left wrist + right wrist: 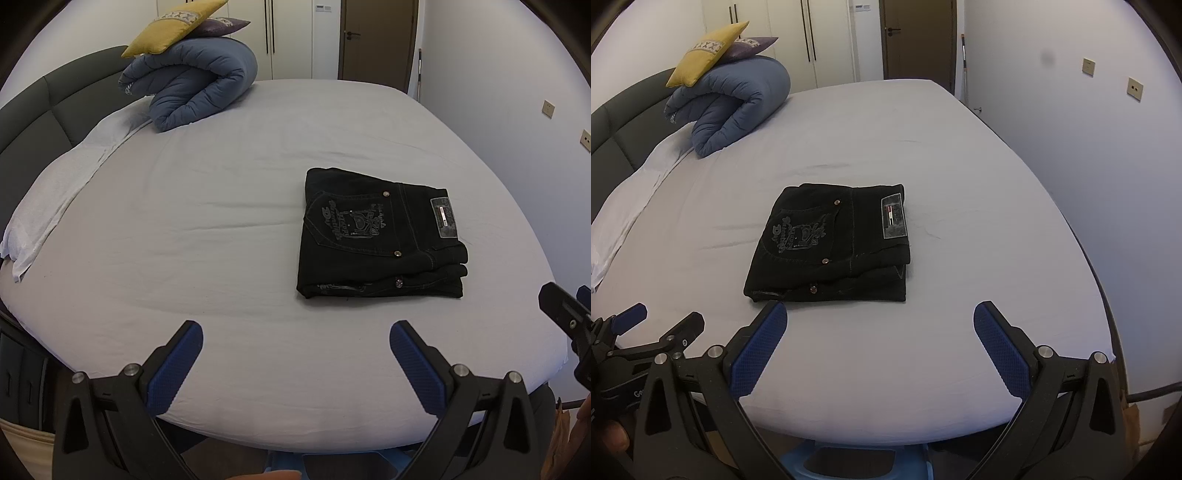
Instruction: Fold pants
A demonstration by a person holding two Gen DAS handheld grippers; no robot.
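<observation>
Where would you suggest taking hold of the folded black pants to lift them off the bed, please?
Probably the near edge of the black pants, from the camera side: there the stacked layers show as a thick edge facing the open right gripper, so one pinch could catch them all. The left gripper is open too.

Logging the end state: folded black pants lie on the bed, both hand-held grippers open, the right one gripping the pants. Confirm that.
Wrong on the right hand-held gripper: the right wrist view shows it open and clear of the pants. The rest holds.

A home bedroom: bed [221, 221], rolled duvet [195, 81], cushions [173, 26], wardrobe doors [288, 37].
</observation>
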